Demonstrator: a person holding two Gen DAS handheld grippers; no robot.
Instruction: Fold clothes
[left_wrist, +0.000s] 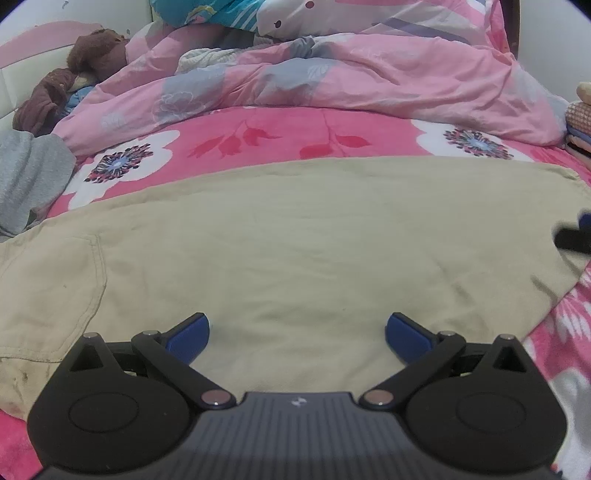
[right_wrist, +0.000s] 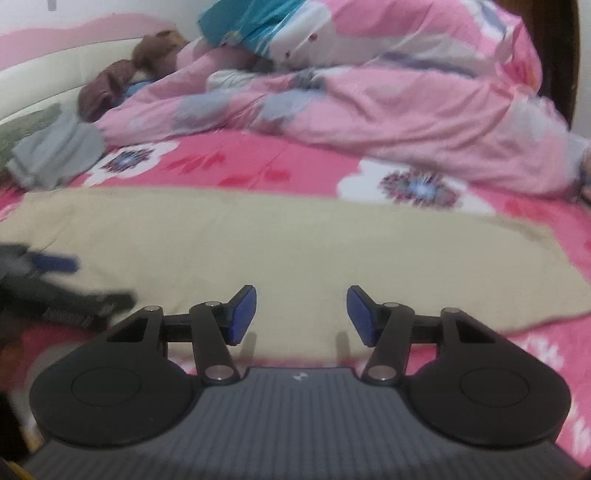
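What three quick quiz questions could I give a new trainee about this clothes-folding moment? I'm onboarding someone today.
1. True or false: the left gripper is open.
2. What colour is the garment spread on the bed: A) beige B) grey C) brown?
3. Fill in: the right gripper holds ____.

Key: 1 true; 2 A; 3 nothing, it is open above the garment's near edge.

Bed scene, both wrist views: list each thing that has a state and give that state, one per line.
beige garment: spread flat on the bedsheet, not gripped.
left gripper: open, fingers apart over the garment.
right gripper: open, nothing between its fingers, at the garment's near edge.
pink duvet: crumpled in a heap behind the garment.
grey garment: bunched up, unfolded.
brown soft toy: lying by the duvet.
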